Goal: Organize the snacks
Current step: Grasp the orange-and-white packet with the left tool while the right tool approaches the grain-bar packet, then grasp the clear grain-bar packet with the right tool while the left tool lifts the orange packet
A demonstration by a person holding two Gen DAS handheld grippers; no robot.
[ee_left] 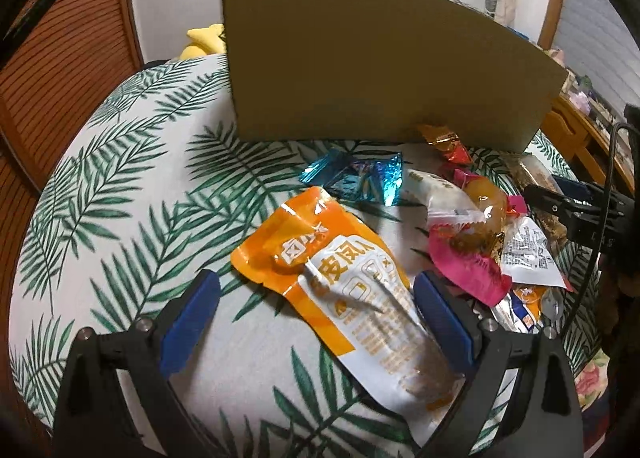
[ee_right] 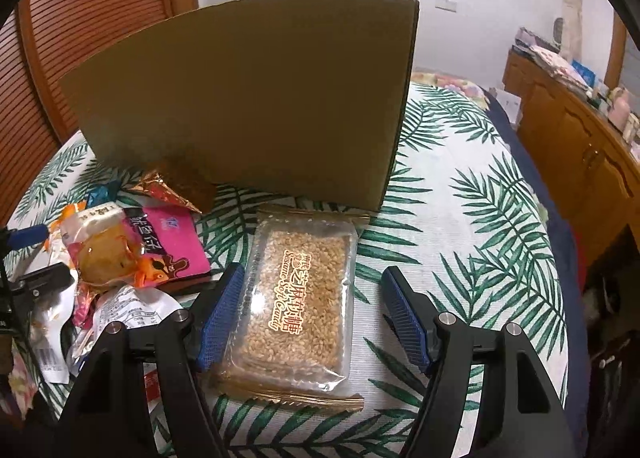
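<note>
My left gripper [ee_left: 316, 302] is open, its blue pads either side of an orange and white snack pouch [ee_left: 344, 294] lying on the leaf-print cloth. My right gripper [ee_right: 312, 310] is open around a clear pack of sesame soft candy [ee_right: 300, 306] lying flat; the left pad is close to its edge. A brown cardboard box [ee_left: 372, 62] stands behind the snacks; it also shows in the right wrist view [ee_right: 256, 98]. A pile of small snacks lies between: a blue foil wrapper [ee_left: 356, 178], a pink packet [ee_right: 168, 238], a yellow cake pack [ee_right: 104, 250].
The leaf-print cloth [ee_right: 480, 218] covers the surface. A wooden louvred door [ee_left: 60, 58] stands at left. A wooden cabinet [ee_right: 580, 146] stands at right. A yellow plush [ee_left: 204, 42] lies behind the box. The right gripper shows in the left wrist view [ee_left: 580, 210].
</note>
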